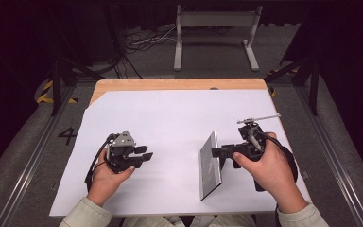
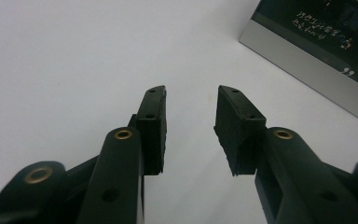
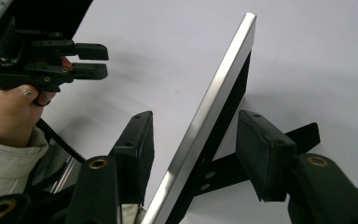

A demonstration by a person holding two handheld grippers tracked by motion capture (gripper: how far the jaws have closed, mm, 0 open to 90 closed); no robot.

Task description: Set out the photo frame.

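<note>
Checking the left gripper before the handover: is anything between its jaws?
No. In the left gripper view the left gripper has only bare white table between its parted jaws, and the frame stands apart, farther off.

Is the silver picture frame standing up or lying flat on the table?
Standing, leaning back. The picture frame rests on its lower edge, propped by its black back stand; the right gripper straddles it with open jaws.

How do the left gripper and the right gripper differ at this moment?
The left gripper has nothing between its jaws, while the right gripper has the silver photo frame standing between its jaws, with gaps visible on both sides. In the high view the left gripper carries a grey three-cornered plate on top; the right gripper carries a thin rod. Both are black, hand-held and over the white sheet.
</note>
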